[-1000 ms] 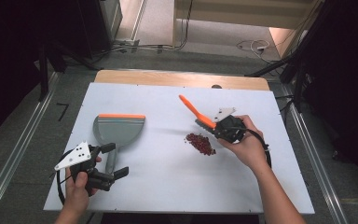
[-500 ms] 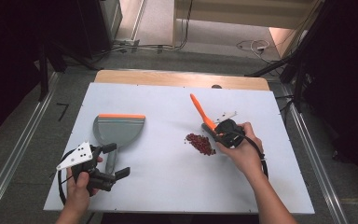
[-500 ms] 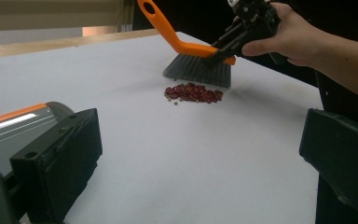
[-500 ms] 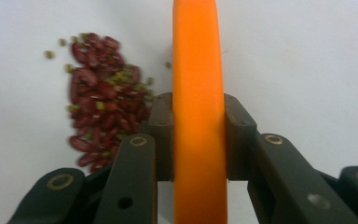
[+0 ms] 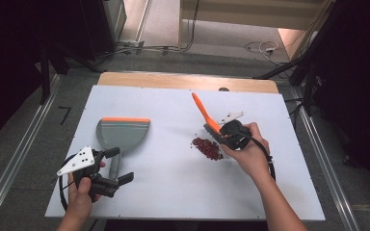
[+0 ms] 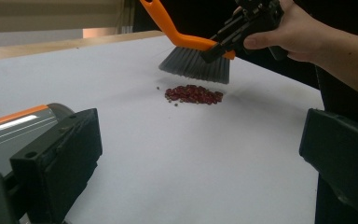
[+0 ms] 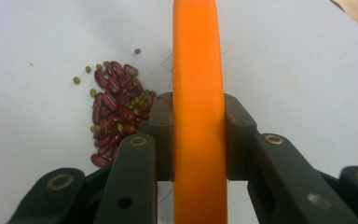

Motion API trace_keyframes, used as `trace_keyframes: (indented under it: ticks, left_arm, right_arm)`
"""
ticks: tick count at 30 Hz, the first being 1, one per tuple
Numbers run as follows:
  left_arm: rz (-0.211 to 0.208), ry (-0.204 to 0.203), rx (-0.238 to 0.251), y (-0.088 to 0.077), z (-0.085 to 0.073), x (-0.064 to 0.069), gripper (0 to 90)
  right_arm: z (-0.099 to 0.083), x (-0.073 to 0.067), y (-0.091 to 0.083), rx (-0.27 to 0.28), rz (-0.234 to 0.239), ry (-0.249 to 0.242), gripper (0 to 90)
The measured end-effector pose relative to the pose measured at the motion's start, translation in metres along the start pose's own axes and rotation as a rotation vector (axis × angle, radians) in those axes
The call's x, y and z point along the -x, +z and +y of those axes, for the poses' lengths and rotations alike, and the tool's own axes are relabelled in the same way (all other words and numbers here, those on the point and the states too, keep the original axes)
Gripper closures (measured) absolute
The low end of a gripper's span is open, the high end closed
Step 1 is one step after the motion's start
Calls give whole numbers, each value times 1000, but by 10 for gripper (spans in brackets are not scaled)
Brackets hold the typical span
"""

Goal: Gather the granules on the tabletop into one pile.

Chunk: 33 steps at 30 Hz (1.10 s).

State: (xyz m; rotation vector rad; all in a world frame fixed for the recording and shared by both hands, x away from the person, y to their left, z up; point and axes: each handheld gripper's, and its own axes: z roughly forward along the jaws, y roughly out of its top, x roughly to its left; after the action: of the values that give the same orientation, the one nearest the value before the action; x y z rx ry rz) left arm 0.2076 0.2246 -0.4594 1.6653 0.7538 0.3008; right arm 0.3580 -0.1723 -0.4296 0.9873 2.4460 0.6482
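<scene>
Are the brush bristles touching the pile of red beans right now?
Apart. In the left gripper view the brush hangs above the table, with bare white surface showing between its bristle tips and the beans.

The orange plastic brush handle (image 7: 199,112) runs off the right gripper view's top and bottom edges; the grey plastic dustpan (image 6: 14,128) is cut by the left gripper view's edge.

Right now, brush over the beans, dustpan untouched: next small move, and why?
Probably close the open left claw on the dustpan handle. The right claw already clamps the brush just above the beans, while the dustpan lies apart from them, so sweeping has no catcher.
</scene>
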Motion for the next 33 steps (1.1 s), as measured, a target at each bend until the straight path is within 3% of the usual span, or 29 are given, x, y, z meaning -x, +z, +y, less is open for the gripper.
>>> trace_keyframes:
  ticks: [2, 4, 6, 9, 10, 13, 17, 23, 28, 33]
  left_arm:
    - [1, 1, -3, 0, 0, 0, 1]
    - [-1, 1, -2, 1, 0, 0, 1]
    - [-2, 3, -1, 0, 0, 1, 1]
    - [-1, 1, 0, -1, 0, 0, 1]
    - [0, 0, -1, -1, 0, -1, 1]
    - [-1, -2, 0, 0, 0, -1, 1]
    - [-2, 0, 0, 0, 0, 0, 1]
    - [1, -4, 3, -1, -1, -1, 1]
    - [-1, -1, 0, 0, 0, 0, 1]
    - [-1, -1, 0, 0, 0, 0, 1]
  right_arm:
    - [3, -2, 0, 11, 13, -6, 684]
    - [7, -6, 3, 16, 19, -46, 684]
    - [9, -7, 7, 14, -15, -107, 684]
    - [10, -1, 14, 12, -41, -123, 684]
    - [9, 1, 17, 16, -42, -148, 684]
    - [10, -1, 23, 54, -19, -253, 684]
    - [16, -7, 30, 52, 7, -369, 684]
    - [12, -12, 28, 38, 54, -452, 684]
    - [7, -8, 16, 29, 107, -449, 684]
    - [3, 1, 4, 73, 100, -371, 683]
